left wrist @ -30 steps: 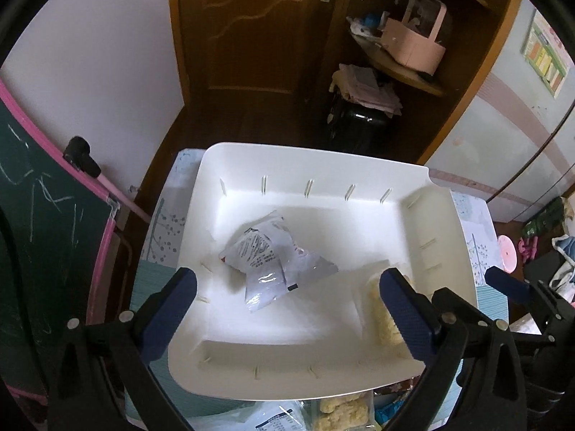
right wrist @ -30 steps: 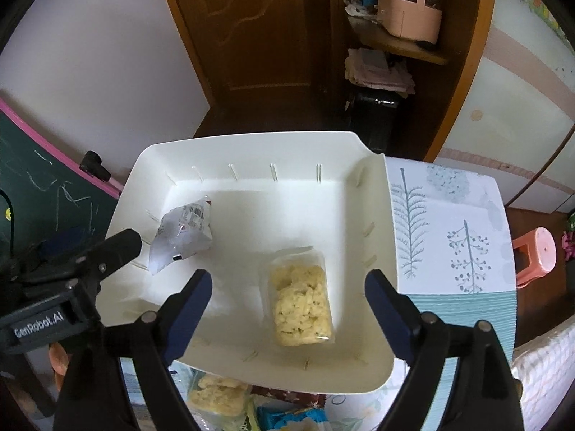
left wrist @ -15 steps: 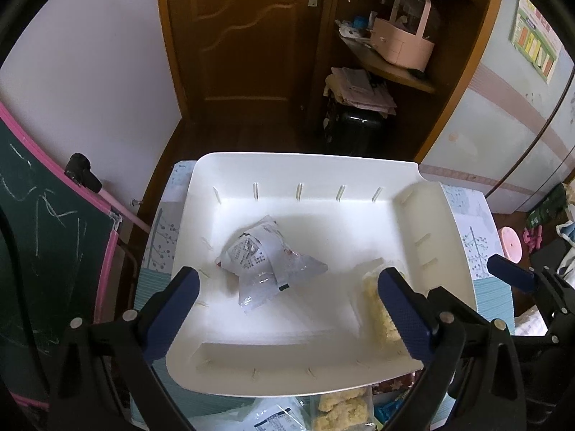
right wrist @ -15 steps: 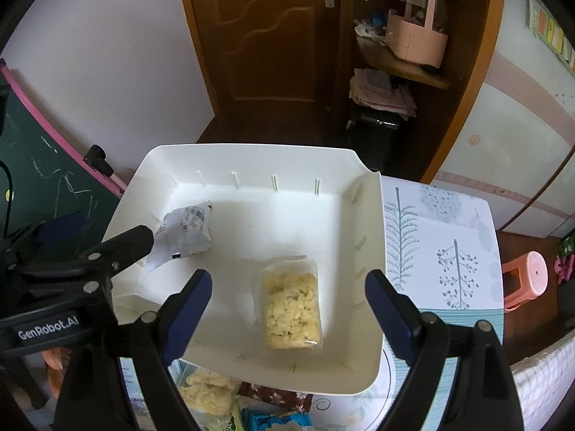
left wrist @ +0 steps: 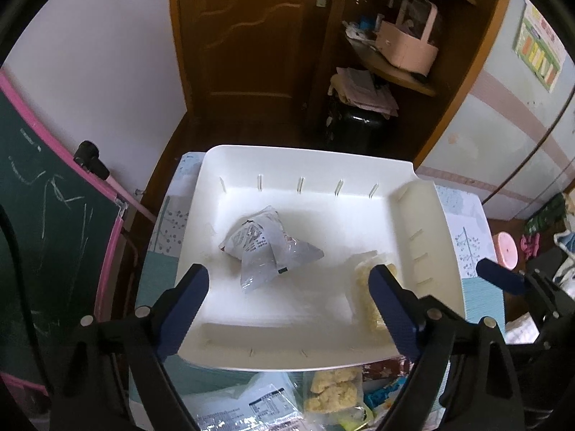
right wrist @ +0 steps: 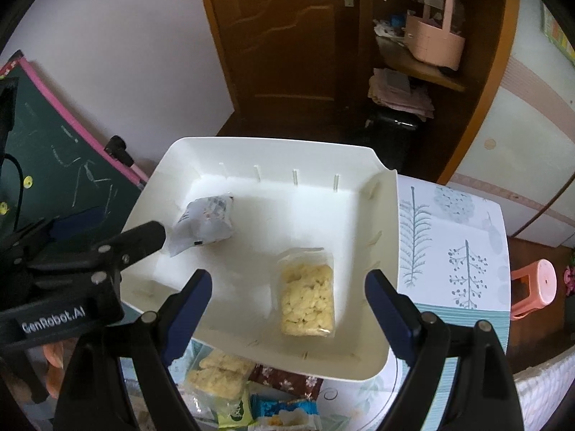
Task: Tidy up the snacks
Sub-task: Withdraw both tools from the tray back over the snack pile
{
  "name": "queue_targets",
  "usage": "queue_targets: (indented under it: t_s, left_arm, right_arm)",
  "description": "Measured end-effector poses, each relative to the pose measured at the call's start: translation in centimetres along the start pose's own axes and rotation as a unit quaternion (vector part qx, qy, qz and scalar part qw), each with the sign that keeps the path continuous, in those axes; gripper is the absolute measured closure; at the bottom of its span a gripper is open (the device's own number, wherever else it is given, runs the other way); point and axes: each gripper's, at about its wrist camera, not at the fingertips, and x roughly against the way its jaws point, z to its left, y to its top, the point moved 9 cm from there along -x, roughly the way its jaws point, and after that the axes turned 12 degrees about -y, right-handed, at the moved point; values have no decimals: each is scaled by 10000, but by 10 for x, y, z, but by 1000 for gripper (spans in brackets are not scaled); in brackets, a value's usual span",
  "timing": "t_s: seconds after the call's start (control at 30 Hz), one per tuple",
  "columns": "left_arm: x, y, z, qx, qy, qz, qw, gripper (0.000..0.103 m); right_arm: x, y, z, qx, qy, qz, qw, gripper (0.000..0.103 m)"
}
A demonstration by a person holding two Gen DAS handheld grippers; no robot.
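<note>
Yellow cracker packet lengthwise toward door

Loose snack packets below the white tray are cut off.

Wooden door — white wall

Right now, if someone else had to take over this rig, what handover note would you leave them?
Left gripper: open, empty, hovering over the near edge of the white tray.
Right gripper: open, empty, also over the tray's near edge.
Done: two snacks lie in the tray, a crumpled silver packet on the left and a clear pack of yellow puffs on the right, apart from each other.
Left: more snacks wait on the table in front of the tray, among them another yellow puff pack, a blue wrapper and a flat white packet.
</note>
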Motion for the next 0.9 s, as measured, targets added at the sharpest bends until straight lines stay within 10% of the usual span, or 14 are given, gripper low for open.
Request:
queue_targets:
  t_s: [0.37,0.9]
  left_arm:
    - [45,-4,-12,194,-135,-376,9990,32]
    - [139,-18,-30,-49,-263,-964,9950,19]
  right_arm:
    - [39,-3,5,173,241,-225,9993,15]
    - [102,-10,-2,-36,36,-554,9985,15]
